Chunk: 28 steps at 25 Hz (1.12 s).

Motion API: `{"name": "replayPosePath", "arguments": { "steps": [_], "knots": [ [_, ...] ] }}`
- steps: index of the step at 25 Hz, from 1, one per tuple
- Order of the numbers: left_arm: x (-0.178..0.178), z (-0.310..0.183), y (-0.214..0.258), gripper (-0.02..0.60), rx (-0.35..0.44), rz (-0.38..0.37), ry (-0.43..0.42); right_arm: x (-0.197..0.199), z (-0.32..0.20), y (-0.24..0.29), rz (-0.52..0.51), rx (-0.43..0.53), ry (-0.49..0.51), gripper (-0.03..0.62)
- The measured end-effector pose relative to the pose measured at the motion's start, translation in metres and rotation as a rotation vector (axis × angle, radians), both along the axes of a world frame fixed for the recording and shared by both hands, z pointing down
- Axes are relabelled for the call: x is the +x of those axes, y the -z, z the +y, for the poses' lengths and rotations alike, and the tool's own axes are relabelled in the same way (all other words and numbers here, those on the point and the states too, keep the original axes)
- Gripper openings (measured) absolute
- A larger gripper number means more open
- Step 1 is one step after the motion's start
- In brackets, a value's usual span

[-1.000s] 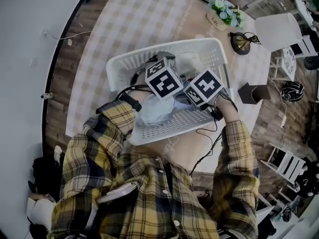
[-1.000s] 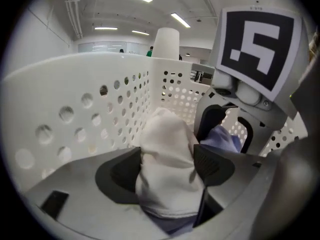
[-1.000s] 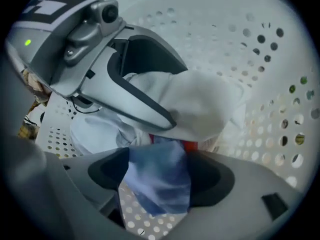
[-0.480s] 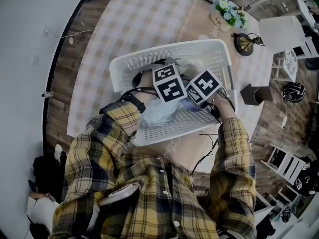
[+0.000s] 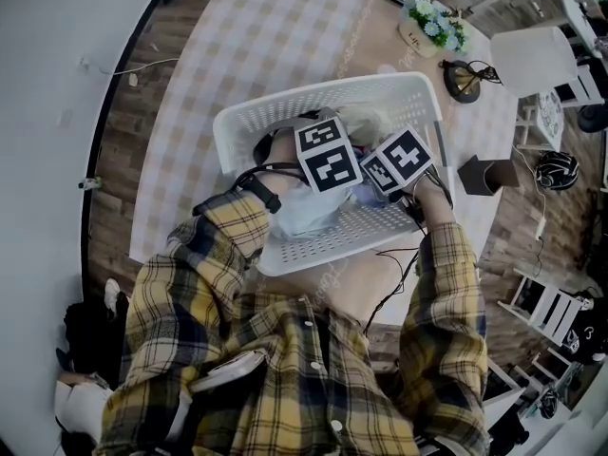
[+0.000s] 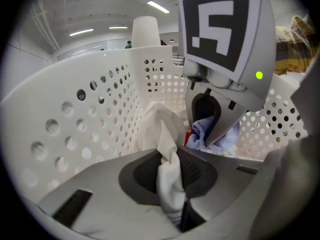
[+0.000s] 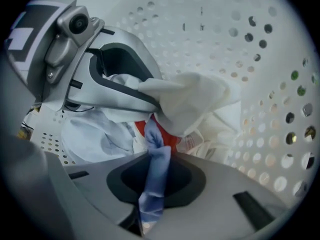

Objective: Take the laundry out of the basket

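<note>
The white perforated basket stands on the table in front of me, with both grippers down inside it. My left gripper is closing its jaws on a fold of white cloth, which is pinched between them. The jaws of my right gripper are closing too, pressed on a twisted strip of blue cloth. The two grippers face each other closely: from the right gripper view the left gripper is seen gripping the white cloth. A red item lies under both cloths.
A pale garment fills the near side of the basket. On the checked tablecloth beyond the basket stand a flower pot, a small dark lamp base and a dark box. Basket walls surround both grippers closely.
Both grippers shifted slightly right and deeper into the basket and drew together. The basket has moved a little to the right on the table.
</note>
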<state>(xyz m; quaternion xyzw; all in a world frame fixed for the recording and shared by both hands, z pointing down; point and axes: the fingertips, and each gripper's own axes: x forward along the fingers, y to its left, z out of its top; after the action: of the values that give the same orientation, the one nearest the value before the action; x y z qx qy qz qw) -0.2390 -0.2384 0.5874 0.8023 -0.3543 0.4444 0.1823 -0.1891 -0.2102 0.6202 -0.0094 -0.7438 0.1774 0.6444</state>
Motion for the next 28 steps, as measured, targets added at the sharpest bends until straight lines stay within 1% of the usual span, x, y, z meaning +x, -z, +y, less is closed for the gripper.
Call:
{"name": "replayPosePath", "arguments": {
  "steps": [2, 4, 9, 12, 14, 17, 20, 23, 28],
  "knots": [
    [-0.001, 0.001, 0.005, 0.078, 0.003, 0.006, 0.007, -0.003, -0.004, 0.008, -0.025, 0.013, -0.033, 0.061],
    [-0.001, 0.003, 0.011, 0.076, 0.007, 0.016, 0.012, -0.005, -0.006, 0.017, -0.048, 0.026, -0.061, 0.048],
    [0.001, 0.003, 0.036, 0.074, 0.035, 0.039, 0.003, -0.012, -0.011, 0.039, -0.095, 0.078, -0.110, 0.046],
    [0.003, -0.010, 0.066, 0.074, 0.055, 0.048, -0.011, -0.014, -0.026, 0.069, -0.134, 0.106, -0.147, 0.046],
    [0.014, -0.016, 0.099, 0.074, 0.075, 0.049, -0.016, -0.004, -0.032, 0.101, -0.166, 0.125, -0.174, 0.046],
    [0.039, -0.011, 0.148, 0.072, 0.133, 0.051, -0.019, 0.019, -0.029, 0.147, -0.231, 0.170, -0.219, 0.046],
    [0.039, -0.009, 0.156, 0.072, 0.202, 0.061, -0.025, 0.017, -0.030, 0.157, -0.303, 0.226, -0.257, 0.046],
    [0.034, -0.009, 0.161, 0.071, 0.243, 0.082, -0.018, 0.010, -0.035, 0.166, -0.370, 0.271, -0.282, 0.045],
    [0.058, -0.003, 0.210, 0.071, 0.342, 0.094, -0.012, 0.028, -0.035, 0.216, -0.522, 0.329, -0.341, 0.045]
  ]
}}
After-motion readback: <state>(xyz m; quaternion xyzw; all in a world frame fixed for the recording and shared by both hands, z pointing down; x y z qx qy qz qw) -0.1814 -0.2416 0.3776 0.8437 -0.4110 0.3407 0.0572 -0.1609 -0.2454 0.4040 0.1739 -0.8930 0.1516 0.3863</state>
